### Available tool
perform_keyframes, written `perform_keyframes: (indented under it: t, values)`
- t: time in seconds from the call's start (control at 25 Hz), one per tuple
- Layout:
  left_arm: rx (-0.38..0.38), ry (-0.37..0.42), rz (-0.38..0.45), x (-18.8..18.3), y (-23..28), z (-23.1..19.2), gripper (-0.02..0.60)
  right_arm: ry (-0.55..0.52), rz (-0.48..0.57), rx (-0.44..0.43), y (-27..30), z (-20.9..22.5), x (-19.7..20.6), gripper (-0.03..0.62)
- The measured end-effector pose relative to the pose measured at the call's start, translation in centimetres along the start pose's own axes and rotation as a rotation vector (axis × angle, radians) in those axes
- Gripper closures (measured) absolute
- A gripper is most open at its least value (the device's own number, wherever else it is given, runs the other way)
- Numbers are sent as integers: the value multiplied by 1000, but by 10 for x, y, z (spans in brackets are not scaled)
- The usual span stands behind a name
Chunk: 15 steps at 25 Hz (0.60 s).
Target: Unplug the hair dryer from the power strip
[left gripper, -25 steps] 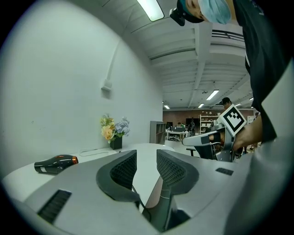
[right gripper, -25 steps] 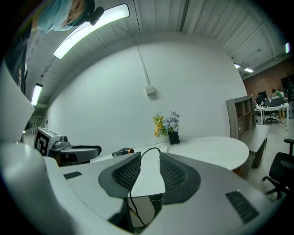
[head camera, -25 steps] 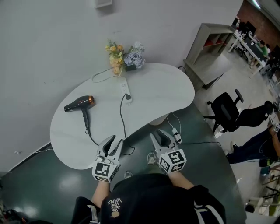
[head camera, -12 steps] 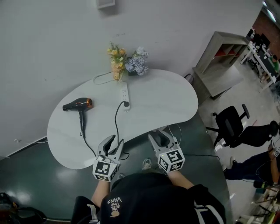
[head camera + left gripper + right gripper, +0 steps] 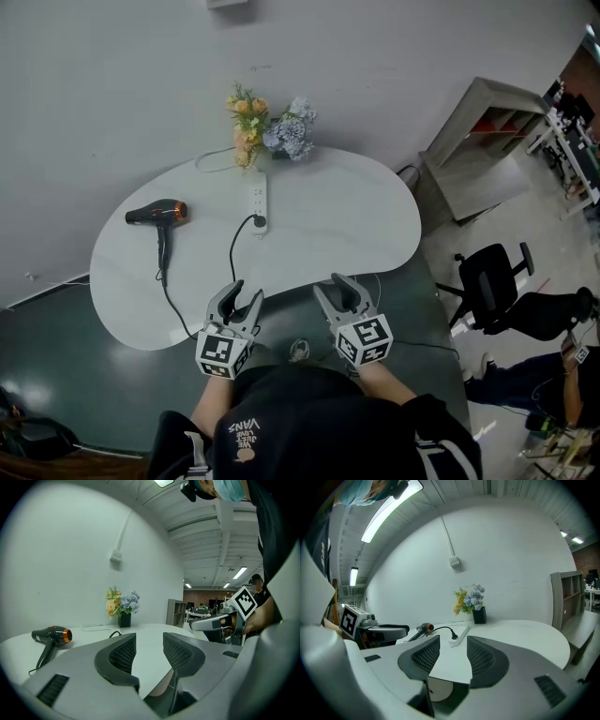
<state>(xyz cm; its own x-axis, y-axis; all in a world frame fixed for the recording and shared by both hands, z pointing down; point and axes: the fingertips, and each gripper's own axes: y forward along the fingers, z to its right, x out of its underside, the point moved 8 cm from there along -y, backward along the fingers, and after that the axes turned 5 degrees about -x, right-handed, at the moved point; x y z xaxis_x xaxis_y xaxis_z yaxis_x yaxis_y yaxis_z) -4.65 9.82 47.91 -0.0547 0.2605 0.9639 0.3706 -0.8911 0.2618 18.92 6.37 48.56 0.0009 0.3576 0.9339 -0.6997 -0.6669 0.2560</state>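
Plug [image 5: 259, 222] in power strip [image 5: 258, 195]: ahead of left hand-held gripper [image 5: 244, 292], farther from right hand-held gripper [image 5: 331, 287] | strip's length runs away | both jaws opening, empty

On the counter [image 5: 347, 216] the hair dryer [image 5: 155, 214] lies at the left end, well apart from the power strip [image 5: 259, 199] near the middle. Just behind the strip, at the back edge by the wall, stands a vase of flowers [image 5: 272, 131]. The dryer's cord [image 5: 232, 258] runs to the near edge and curves back to a plug [image 5: 258, 222] in the strip's near end. Right of the counter, on the floor, stand a shelf unit [image 5: 478, 141] and, nearer, an office chair [image 5: 497, 281].
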Motion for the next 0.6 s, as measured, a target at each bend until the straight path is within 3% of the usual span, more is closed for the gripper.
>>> perform_keyframes:
  t: [0.32,0.6]
  values:
    - [-39,-62,-53,10,35,1,405,21,-16,-22,7,14,7,431]
    - [-21,-103,-108,15,68,0,394,35,-8,-1,15,26,7,431]
